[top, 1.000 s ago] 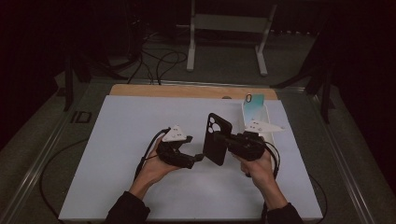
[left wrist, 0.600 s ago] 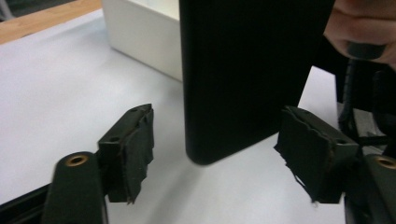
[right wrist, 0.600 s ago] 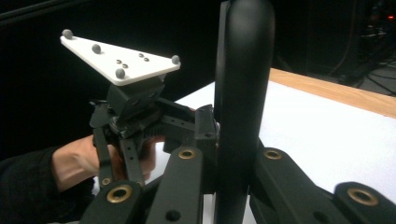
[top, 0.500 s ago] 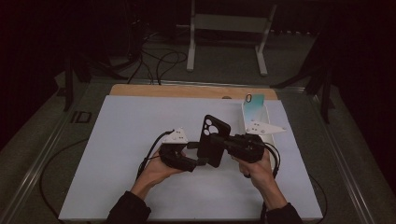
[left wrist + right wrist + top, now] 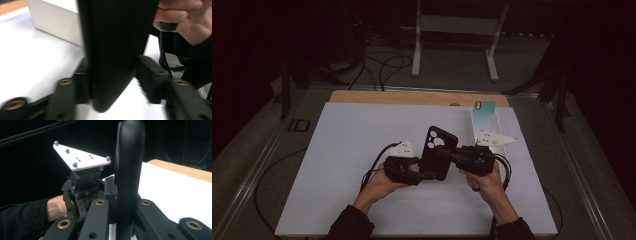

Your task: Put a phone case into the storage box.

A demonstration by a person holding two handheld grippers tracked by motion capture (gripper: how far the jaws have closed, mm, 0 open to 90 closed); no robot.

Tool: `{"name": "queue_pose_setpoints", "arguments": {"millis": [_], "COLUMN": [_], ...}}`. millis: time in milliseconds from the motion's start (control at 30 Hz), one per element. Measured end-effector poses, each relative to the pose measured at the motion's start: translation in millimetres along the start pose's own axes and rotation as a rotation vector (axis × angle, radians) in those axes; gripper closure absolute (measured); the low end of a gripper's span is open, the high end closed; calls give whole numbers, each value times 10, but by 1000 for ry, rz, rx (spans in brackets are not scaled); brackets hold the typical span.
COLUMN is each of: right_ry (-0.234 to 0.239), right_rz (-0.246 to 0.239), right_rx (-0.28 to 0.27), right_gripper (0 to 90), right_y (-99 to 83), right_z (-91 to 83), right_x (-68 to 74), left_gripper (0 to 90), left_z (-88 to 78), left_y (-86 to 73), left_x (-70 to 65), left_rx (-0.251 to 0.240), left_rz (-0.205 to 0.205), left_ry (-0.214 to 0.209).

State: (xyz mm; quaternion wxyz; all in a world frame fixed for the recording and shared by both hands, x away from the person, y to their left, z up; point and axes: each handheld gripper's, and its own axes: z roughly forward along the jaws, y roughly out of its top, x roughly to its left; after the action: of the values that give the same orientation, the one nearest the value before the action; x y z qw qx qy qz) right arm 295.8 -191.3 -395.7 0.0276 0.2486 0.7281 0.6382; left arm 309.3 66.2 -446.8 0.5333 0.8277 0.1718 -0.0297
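Your left tool (image 5: 112, 82) view: phone case (image 5: 117, 45) top cut off by frame edge, tool's jaws blurred. White box (image 5: 57, 22) partly hidden behind case.

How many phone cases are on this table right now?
2: a black case held between both grippers, and a teal case standing in the white box behind; more may hide inside.

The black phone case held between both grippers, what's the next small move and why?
Probably finish closing the left gripper on the black phone case. Its jaws have just been closing and flank the case's lower edge, though firm contact is unclear. The right gripper is clamped on the case, holding it upright above the white table.
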Motion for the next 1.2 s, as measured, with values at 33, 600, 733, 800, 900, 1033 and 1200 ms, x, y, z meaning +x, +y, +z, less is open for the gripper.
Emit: {"name": "queue_pose_setpoints", "arguments": {"millis": [33, 600, 733, 800, 900, 1033, 1200], "right_ry": [1, -177, -218, -237, -254, -270, -279], "right_rz": [1, -13, 9, 21, 30, 45, 47], "right_rx": [1, 156, 146, 143, 139, 120, 98], "right_gripper": [856, 258, 190, 165, 139, 111, 104], "right_y": [0, -12, -6, 0, 7, 25, 65], "right_z": [-12, 124, 86, 61, 40, 18, 25], "right_x": [-16, -51, -75, -87, -93, -93, -70], "left_gripper": [613, 805, 806, 806, 806, 805, 805], "left_z": [-7, 16, -51, -76, -85, -61, -32], "left_y": [-5, -17, -24, -30, -33, -50, -59], "left_x": [7, -59, -33, -25, -21, -37, -62], "left_rx": [-4, 19, 0, -8, -4, 7, 14], "left_rz": [-2, 33, 16, 5, -2, 1, 5], "left_ry": [-10, 126, 177, 202, 216, 270, 294]}}
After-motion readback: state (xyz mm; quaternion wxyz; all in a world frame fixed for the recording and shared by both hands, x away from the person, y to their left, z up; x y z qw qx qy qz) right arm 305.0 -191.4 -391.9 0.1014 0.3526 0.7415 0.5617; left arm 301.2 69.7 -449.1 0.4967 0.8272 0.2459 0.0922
